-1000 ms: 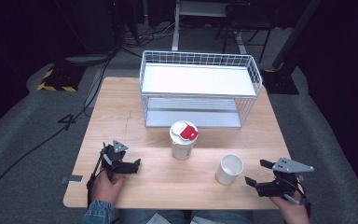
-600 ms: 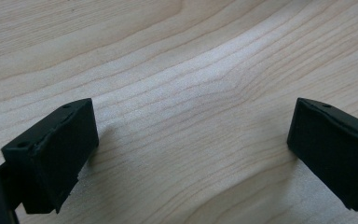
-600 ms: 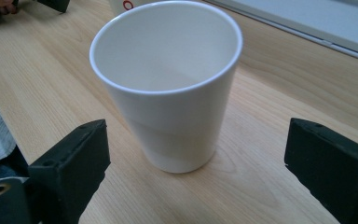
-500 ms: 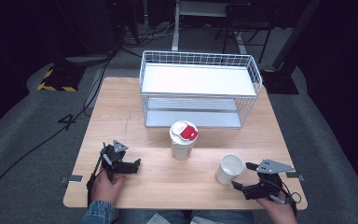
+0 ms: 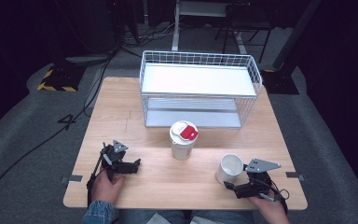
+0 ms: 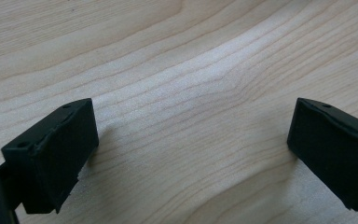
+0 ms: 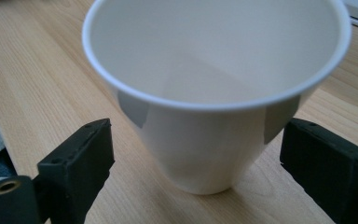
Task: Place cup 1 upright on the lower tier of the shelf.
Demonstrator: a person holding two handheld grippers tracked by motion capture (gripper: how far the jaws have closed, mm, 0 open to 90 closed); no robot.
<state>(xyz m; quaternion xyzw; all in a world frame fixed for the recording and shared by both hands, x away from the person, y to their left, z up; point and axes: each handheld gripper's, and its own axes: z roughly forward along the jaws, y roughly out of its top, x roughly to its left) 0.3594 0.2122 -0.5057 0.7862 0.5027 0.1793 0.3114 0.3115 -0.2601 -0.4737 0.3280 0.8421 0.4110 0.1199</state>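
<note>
An empty white paper cup (image 5: pixel 229 168) (image 7: pixel 214 93) stands upright on the wooden table (image 5: pixel 121 116), front right. My right gripper (image 5: pixel 229 185) (image 7: pixel 205 163) is open, its two black jaws on either side of the cup's lower half, a small gap on each side. A taller white cup with a white lid and red tab (image 5: pixel 183 140) stands at mid-table. My left gripper (image 5: pixel 137 165) (image 6: pixel 191 149) rests open at the front left, jaws wide over bare wood (image 6: pixel 182 84).
A white wire basket shelf (image 5: pixel 200 88) with two tiers fills the back of the table. The table's front edge lies just behind both hands. Dark floor, cables and stands surround the table.
My right gripper has moved left and forward from the table's right edge up to the open cup, so its jaws now flank the cup. The left gripper has stayed still.
</note>
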